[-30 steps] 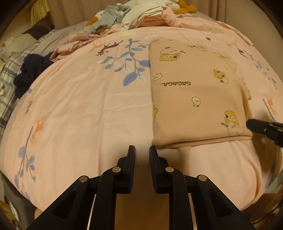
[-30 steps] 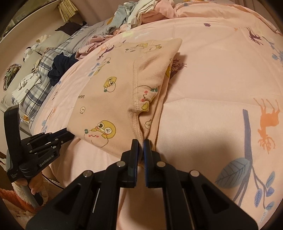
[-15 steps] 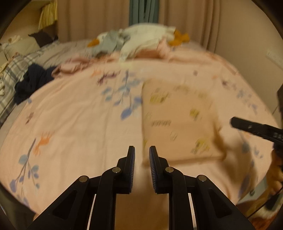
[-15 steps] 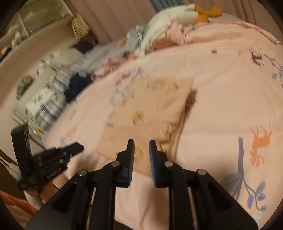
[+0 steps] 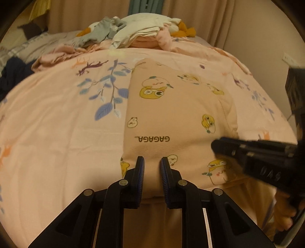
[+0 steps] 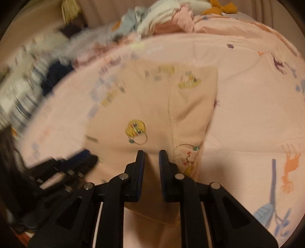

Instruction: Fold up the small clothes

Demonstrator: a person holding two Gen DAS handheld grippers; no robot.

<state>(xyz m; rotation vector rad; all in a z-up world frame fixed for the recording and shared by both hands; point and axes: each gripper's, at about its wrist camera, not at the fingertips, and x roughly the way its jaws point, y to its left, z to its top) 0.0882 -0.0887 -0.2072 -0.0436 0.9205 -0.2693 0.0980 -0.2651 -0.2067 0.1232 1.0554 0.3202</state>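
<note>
We're over a bed with a pink sheet (image 5: 57, 133) printed with leaves and little animals, beige curtains (image 5: 91, 17) behind it. A heap of unfolded clothes (image 5: 137, 32) sits at the far end, and something dark navy (image 5: 13, 74) is bunched near the left edge. The folded peach garment (image 5: 171, 118) with yellow cartoon ducks lies flat mid-bed, right in front of both tools. Our left gripper (image 5: 151, 162) has its jaws a little apart over the garment's near edge, nothing clamped. Our right gripper (image 6: 150, 154) has just been narrowing, jaws apart and not pinching the cloth. The right wrist view is smeared on its left side, so that clutter is unreadable.
</note>
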